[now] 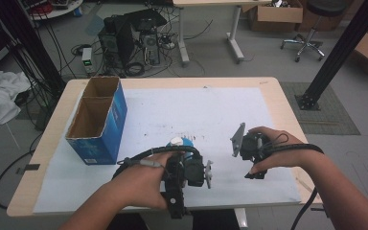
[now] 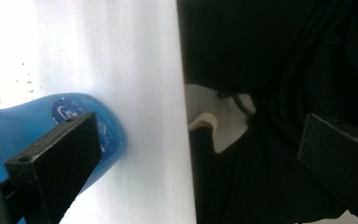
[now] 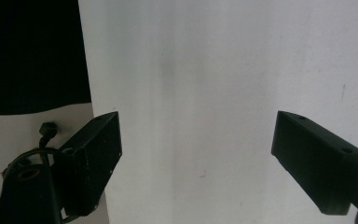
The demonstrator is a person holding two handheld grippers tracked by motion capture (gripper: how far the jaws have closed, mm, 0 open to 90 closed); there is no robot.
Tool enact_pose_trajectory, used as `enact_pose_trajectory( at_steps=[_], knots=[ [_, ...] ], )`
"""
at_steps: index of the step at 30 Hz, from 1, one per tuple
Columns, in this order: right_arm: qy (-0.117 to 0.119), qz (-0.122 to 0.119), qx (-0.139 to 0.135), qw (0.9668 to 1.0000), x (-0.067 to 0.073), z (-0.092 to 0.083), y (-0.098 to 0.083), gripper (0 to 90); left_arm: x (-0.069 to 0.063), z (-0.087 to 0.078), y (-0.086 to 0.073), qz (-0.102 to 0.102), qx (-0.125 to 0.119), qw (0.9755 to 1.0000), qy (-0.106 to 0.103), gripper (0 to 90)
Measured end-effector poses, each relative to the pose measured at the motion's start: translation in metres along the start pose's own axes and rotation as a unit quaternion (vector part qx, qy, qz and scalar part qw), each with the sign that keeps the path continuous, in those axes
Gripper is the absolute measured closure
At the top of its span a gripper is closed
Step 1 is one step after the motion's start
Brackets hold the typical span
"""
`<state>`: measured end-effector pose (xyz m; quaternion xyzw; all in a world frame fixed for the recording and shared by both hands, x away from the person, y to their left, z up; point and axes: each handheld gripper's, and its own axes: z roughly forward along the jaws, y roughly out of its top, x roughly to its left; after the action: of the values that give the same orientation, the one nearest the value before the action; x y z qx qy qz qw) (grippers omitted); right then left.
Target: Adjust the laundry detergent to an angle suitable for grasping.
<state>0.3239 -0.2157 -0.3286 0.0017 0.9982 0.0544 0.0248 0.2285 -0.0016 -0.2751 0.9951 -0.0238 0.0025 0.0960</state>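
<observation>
The left claw [image 2: 186,154] stands wide beside a blue bottle [image 2: 9,130], maybe touching it. The right claw [image 3: 196,158] gapes empty over the desk [image 3: 214,70].

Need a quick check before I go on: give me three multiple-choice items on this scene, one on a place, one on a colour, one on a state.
1. Where does the open cardboard box stand?
A. near right corner
B. left part of the table
C. on the floor

2. What colour is the bottle beside the left gripper?
A. blue
B. red
C. green

3. How do the right gripper's jaws stand?
A. shut on the bottle
B. shut on nothing
C. open, nothing between

Answers: B, the high view shows it left; A, its body is blue; C, only white sheet lies between the jaws.
</observation>
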Motion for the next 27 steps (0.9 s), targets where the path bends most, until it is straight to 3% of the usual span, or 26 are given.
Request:
enact_pose_trajectory(
  at_steps=[9,13,27],
  knots=[
    [0.002,-0.005,-0.003,1.0000,-0.0018,-0.0015,0.0018,15.9,0.0017,-0.0027,0.0009,0.000,-0.001,1.0000,-0.001,0.1],
    [0.001,-0.006,0.008,0.9999,-0.0042,0.0007,0.0032,16.2,0.0014,-0.0042,0.0003,-0.005,-0.006,1.0000,-0.001,0.0],
    [-0.007,-0.012,-0.003,0.9999,-0.0025,-0.0045,0.0059,16.1,-0.0012,-0.0032,-0.0019,-0.005,-0.005,1.0000,0.004,0.1]
  ],
)
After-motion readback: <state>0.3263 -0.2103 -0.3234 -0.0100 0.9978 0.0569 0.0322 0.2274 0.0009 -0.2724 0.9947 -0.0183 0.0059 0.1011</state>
